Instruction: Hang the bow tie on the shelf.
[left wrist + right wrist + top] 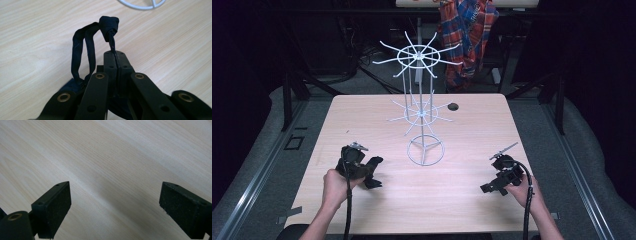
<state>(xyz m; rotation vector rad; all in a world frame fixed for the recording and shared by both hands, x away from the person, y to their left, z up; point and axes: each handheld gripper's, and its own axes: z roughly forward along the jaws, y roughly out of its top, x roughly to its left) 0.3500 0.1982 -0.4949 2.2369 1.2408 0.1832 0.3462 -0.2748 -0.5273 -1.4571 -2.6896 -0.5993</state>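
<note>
Left tool (115, 60) level, clamping dark fabric band (85, 50).

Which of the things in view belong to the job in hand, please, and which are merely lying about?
In use:
- left gripper, shut on the dark fabric strap
- white wire rack, the likely place to hang it
- right gripper, jaws open, waiting

Lying about:
- plaid shirt behind the table

A light wooden table (362, 120) with rounded corners and a small dark hole near its far edge carries a white wire rack (424, 150) on a ring base.
</note>
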